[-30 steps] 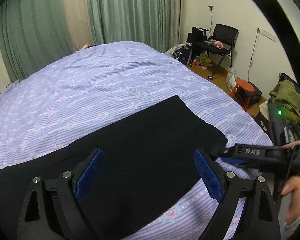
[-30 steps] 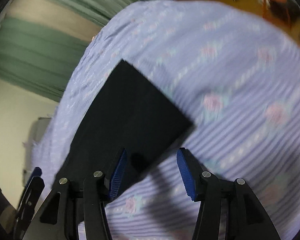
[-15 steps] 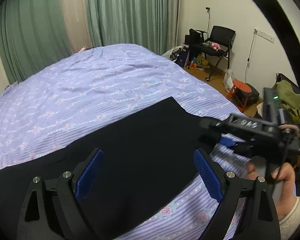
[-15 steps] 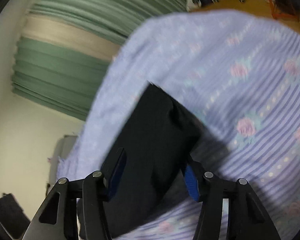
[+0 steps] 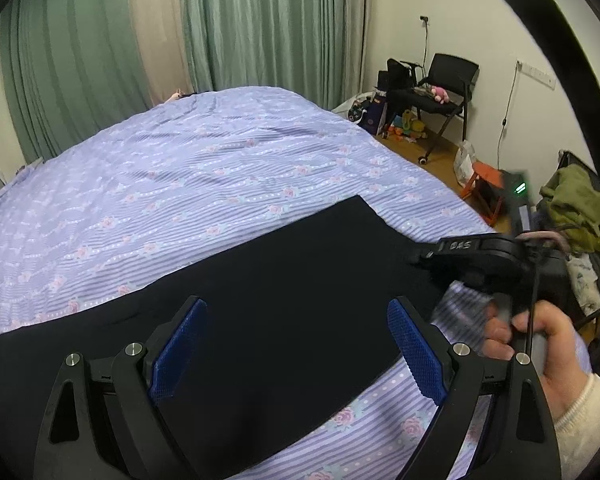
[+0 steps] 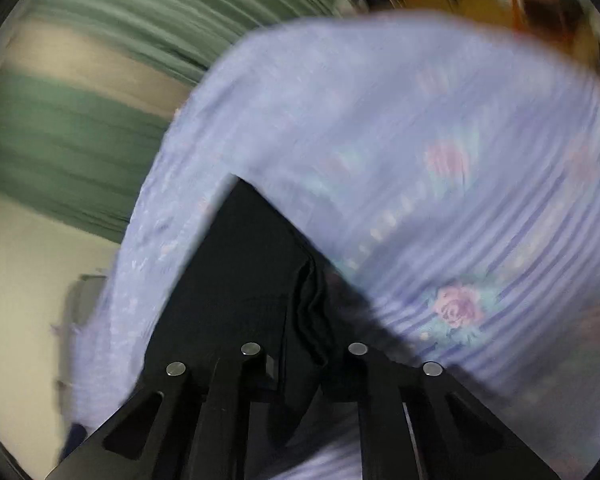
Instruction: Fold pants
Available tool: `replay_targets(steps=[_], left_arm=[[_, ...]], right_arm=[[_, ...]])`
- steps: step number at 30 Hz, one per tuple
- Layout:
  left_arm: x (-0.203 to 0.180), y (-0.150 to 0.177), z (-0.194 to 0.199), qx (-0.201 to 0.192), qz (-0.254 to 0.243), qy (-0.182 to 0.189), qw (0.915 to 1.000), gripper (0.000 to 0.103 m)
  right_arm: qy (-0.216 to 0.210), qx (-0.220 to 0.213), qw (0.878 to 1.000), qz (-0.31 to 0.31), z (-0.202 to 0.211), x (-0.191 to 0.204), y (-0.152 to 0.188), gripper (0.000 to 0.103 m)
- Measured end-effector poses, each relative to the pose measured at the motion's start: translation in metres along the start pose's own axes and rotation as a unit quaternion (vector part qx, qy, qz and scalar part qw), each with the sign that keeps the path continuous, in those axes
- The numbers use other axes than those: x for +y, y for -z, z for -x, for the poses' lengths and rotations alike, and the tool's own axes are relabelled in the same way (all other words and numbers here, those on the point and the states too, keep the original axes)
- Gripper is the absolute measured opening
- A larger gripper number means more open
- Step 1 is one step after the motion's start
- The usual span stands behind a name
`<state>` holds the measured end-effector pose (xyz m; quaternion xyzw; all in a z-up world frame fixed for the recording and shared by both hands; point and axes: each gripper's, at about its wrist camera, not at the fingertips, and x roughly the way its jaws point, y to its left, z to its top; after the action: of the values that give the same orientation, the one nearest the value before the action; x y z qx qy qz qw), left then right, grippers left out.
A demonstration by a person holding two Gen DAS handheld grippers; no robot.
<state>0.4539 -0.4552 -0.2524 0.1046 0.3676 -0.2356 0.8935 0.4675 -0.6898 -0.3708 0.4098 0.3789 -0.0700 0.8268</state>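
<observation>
Left wrist view showed the black pants lying flat across the near part of a bed covered by a lilac rose-print sheet. Their squared end sat short of the bed's right edge, with a wide stretch of bare sheet behind it up to the green curtains. The left gripper hovered over the cloth with its blue pads spread wide, pinching nothing. At the pants' right corner the right gripper, carried by a hand, had just been closing, and its jaws had come together on a bunched fold of the fabric, as the blurred right wrist view confirmed. Beyond the bed's right side stood a black chair and an orange stool, leaving only a narrow floor strip.
</observation>
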Motion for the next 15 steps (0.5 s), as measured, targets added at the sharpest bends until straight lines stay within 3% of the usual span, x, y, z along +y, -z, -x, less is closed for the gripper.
replay_targets(steps=[2, 4, 8, 11, 15], left_arm=[[0.003, -0.001, 0.002, 0.002, 0.005, -0.004, 1.0, 0.093], [0.007, -0.003, 0.006, 0.012, 0.011, -0.015, 0.9997, 0.093], [0.025, -0.011, 0.03, 0.035, 0.043, -0.051, 0.9971, 0.093], [0.054, -0.012, 0.051, 0.057, 0.102, -0.062, 0.9912, 0.093], [0.102, -0.003, 0.088, 0.051, 0.17, -0.07, 0.9816, 0.093]], right_arm=[[0.044, -0.027, 0.996, 0.066, 0.016, 0.025, 0.004, 0.011], [0.085, -0.011, 0.993, 0.084, 0.012, 0.035, 0.005, 0.011], [0.092, -0.026, 0.986, 0.133, 0.041, 0.066, 0.001, 0.011], [0.103, -0.042, 0.974, 0.195, 0.067, 0.108, 0.002, 0.011], [0.093, -0.058, 0.957, 0.268, 0.087, 0.171, 0.01, 0.011]])
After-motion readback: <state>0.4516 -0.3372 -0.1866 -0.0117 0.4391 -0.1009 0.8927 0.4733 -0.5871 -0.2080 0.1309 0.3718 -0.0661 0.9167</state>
